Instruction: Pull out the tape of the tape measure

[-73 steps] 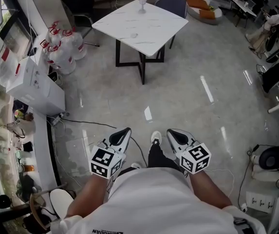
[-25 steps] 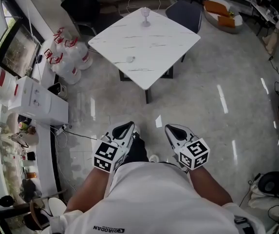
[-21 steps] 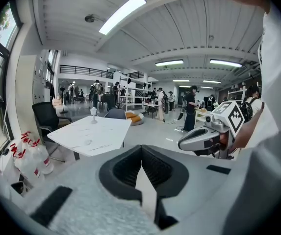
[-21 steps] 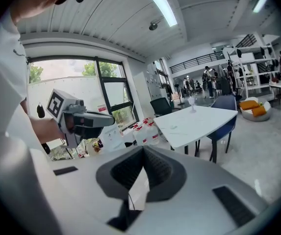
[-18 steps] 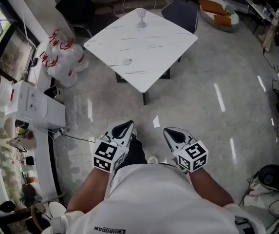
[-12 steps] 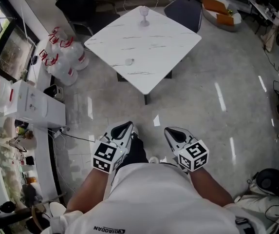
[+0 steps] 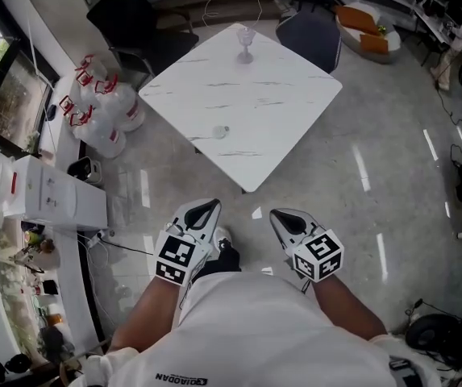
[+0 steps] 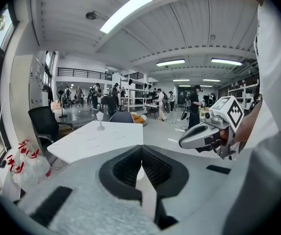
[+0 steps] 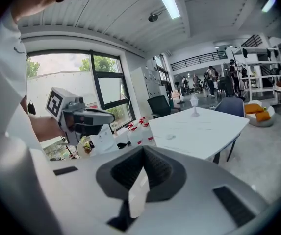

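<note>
A small round whitish object [image 7: 221, 131], which may be the tape measure, lies on the white marble table [image 7: 271, 111] ahead of me; in the right gripper view it shows as a small object [image 9: 169, 136] on the top. It is too small to identify with certainty. My left gripper [image 7: 206, 209] and right gripper [image 7: 282, 215] are held side by side in front of my body, over the floor and short of the table's near corner. Both are shut with nothing between the jaws, as the left gripper [image 8: 141, 156] and right gripper [image 9: 142, 159] show in their own views.
A stemmed glass [image 7: 245, 45] stands at the table's far corner. Dark chairs [image 7: 134, 22] stand behind the table. Large water bottles [image 7: 101, 107] and a white box [image 7: 49, 192] sit at the left, with a cable [image 7: 126, 244] on the floor.
The table has come nearer and lower in the head view as I walk toward it. Both grippers keep their pose, shut and side by side.
</note>
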